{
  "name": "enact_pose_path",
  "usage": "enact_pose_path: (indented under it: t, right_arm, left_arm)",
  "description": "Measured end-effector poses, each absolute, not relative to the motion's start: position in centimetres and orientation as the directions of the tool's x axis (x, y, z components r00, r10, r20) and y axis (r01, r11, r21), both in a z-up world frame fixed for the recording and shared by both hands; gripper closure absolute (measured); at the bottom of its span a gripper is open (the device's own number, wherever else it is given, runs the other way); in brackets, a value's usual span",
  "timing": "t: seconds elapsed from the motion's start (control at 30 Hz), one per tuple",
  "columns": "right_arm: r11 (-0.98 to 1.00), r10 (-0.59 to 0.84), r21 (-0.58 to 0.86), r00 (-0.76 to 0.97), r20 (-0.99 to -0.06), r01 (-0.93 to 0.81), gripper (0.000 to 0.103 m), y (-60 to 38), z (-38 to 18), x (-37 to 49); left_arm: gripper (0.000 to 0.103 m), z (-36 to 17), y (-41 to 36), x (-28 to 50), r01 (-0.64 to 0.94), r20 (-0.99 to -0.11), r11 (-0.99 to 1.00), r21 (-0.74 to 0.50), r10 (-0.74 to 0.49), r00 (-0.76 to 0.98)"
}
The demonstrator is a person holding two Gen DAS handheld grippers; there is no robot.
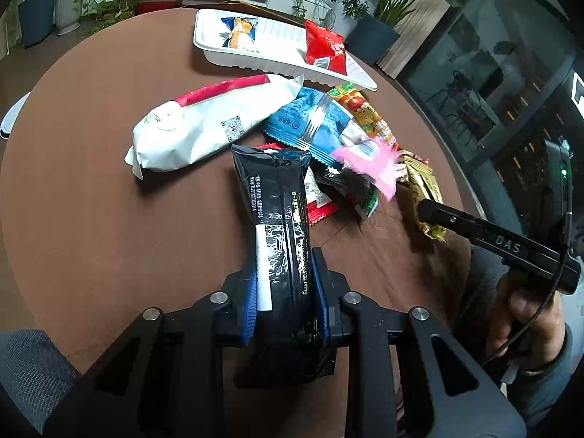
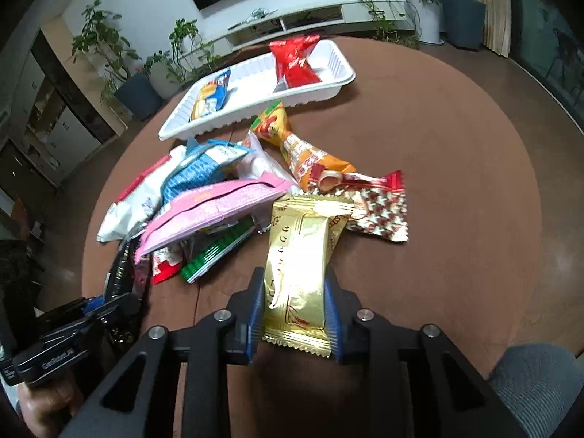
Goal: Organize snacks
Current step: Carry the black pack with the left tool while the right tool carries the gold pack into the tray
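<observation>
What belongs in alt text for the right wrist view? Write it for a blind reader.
The right gripper clamps a gold snack packet between its blue pads above a round brown table. Beyond it lies a heap of assorted snack packets, then a white tray holding a red packet and a blue-and-yellow packet.

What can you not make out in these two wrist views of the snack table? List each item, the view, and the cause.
- Black packet, left wrist view: lower end hidden behind the left gripper.
- Green-striped packet, right wrist view: mostly buried under the pink packet.
- Gold packet, left wrist view: print too small.
</observation>
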State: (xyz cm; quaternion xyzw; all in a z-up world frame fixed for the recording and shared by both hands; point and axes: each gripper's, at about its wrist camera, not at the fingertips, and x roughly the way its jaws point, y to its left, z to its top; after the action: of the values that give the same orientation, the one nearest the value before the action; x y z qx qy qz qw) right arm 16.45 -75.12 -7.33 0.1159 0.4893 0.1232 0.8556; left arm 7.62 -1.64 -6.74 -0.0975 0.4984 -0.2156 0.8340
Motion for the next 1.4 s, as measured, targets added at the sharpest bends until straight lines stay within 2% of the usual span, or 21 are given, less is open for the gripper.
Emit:
enact_pose_path:
  t: [0.6, 0.83, 1.03, 1.2, 1.4]
  right_arm:
    - [0.873, 0.419, 0.488, 0.511, -0.751, 0.001, 0.071, -80.3, -6.7, 15.6]
    - [0.857, 0.377, 0.511, 0.6, -0.706, 0.064, 0.071, -85.6, -4.4, 17.5]
    - [0.857, 0.298, 0.503, 0.691, -0.658, 0.109, 0.071, -90.6, -1.0, 20.6]
    - [0.868, 0.286, 0.494, 0.765, -0.577, 0.049, 0.071, -90.8, 3.8, 24.3]
    - [0.882, 0.386, 0.444, 0.779, -0.494, -0.156, 0.071, -84.1, 8.6, 30.3]
  left_arm:
    - [0.079, -4.5, 0.7, 7.6, 0.237, -0.73, 0.846, -0.477, -0.532, 0.43]
    - [0.079, -0.8, 3.7, 10.5, 0.222, -0.689, 0.845, -0.486, -0.527, 0.498]
    - [0.08, 2.9, 5.9, 16.1, 0.212, -0.672, 0.874, -0.438, -0.475, 0.568]
    - [0.079, 6.6, 5.4, 20.9, 0.251, -0.654, 0.886, -0.391, -0.459, 0.601]
    - [0.079, 9.7, 1.7, 27.5, 0.324, -0.662, 0.886, -0.332, -0.464, 0.589]
